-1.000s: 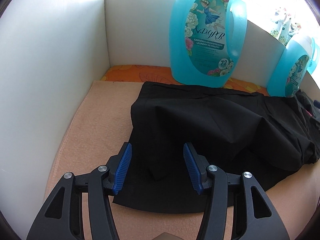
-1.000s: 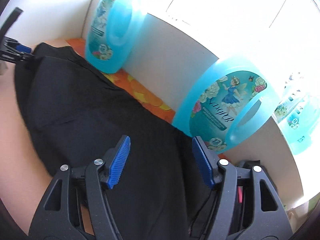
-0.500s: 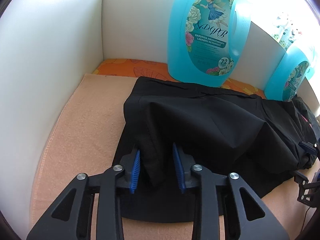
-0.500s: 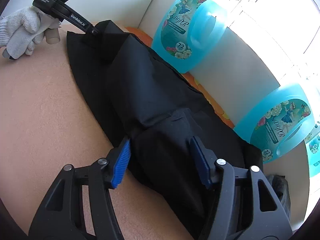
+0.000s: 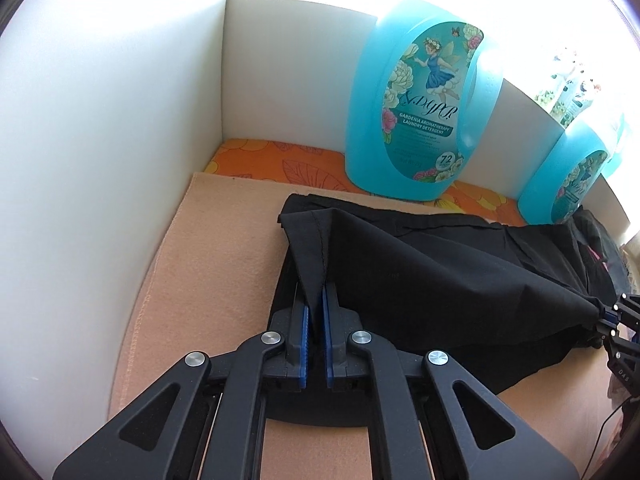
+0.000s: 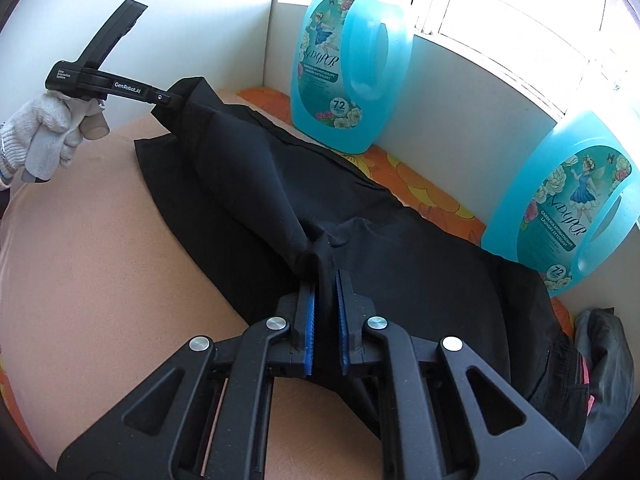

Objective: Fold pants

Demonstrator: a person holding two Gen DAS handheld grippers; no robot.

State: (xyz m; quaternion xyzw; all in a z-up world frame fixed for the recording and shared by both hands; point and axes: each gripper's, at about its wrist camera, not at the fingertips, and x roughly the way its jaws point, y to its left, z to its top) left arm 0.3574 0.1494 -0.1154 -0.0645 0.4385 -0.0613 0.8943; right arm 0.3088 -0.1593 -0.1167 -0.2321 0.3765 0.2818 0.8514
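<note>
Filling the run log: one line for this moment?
left claw: shut on pants | right claw: closing on pants | fold: not yet done

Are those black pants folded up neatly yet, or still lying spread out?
Not neatly folded: the black pants lie lengthwise on the peach mat, with a top layer pinched up at both ends.

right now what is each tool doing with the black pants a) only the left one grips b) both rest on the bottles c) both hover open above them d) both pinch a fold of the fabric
d: the left tool and right tool each pinch a raised fold of the black pants, the right one closing.
</note>
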